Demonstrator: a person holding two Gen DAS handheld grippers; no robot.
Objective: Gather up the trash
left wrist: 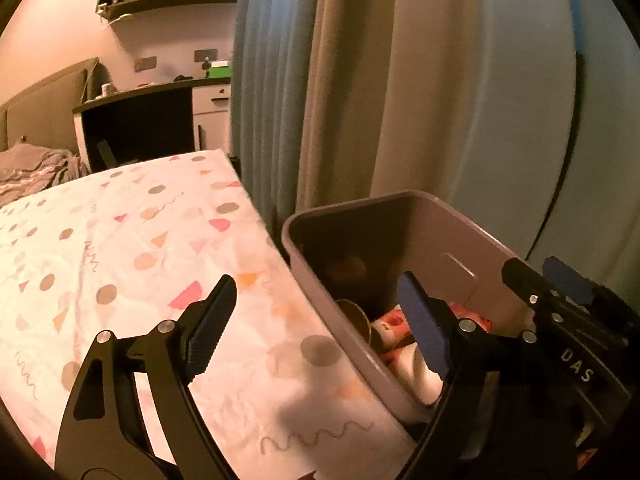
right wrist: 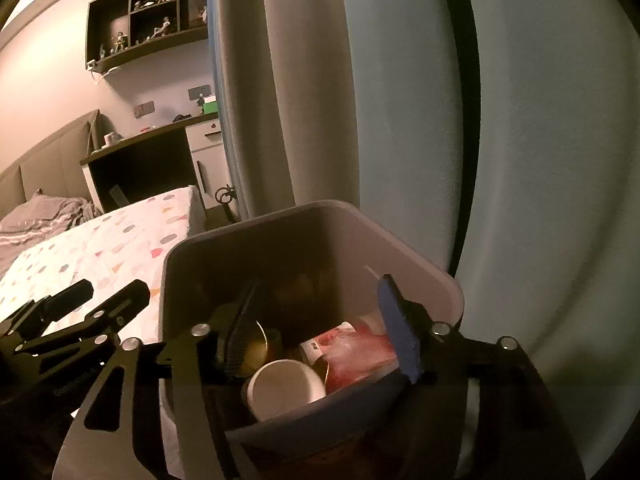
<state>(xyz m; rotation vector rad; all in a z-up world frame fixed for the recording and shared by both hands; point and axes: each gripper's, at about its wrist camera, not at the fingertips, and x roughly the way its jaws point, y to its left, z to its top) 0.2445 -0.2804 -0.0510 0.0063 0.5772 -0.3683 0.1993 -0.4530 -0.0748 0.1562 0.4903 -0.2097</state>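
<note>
A grey plastic bin [right wrist: 420, 268] stands beside the table with the patterned cloth [left wrist: 120, 260]. Inside it lie a white paper cup [right wrist: 286, 388], a red and white wrapper [right wrist: 356, 354] and a brown cup [right wrist: 260, 344]. The bin also shows in the left wrist view [left wrist: 440, 232], with the wrapper [left wrist: 394, 322] inside. My right gripper [right wrist: 320, 332] is open and empty, just above the bin's near rim. My left gripper [left wrist: 316, 320] is open and empty, straddling the bin's left wall over the table edge. The right gripper's fingers [left wrist: 568, 280] show at the right of the left view.
Beige and blue curtains [left wrist: 360, 80] hang behind the bin. A dark desk [left wrist: 136, 128] with a white cabinet [left wrist: 210, 116] stands at the back, with a wall shelf of figurines [right wrist: 148, 20] above. A bed with grey bedding [right wrist: 40, 216] lies at far left.
</note>
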